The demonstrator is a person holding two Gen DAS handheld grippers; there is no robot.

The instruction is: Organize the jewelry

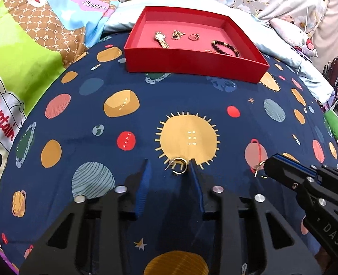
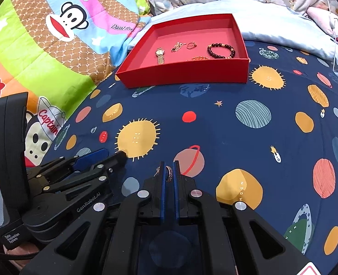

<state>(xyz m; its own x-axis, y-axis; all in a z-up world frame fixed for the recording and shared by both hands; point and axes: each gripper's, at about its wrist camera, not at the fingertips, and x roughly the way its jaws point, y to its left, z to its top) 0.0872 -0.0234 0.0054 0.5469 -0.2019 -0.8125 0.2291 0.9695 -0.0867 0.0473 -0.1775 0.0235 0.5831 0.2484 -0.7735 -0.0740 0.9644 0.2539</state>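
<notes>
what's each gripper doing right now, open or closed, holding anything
left gripper: open, fingers either side of a gold earring on the bedspread, not gripping.
right gripper: shut on a small hoop earring.

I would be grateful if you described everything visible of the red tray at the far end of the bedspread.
The red tray is a shallow, open, lidless rectangular box, seemingly cardboard, with low upright walls and a paler pinkish-red floor. It sits flat on the navy planet-print bedspread, its far edge against a pale blue pillow. Inside lie a gold watch, a small gold chain piece, a ring, a dark beaded bracelet and a thin gold piece. Neither gripper touches it.
</notes>
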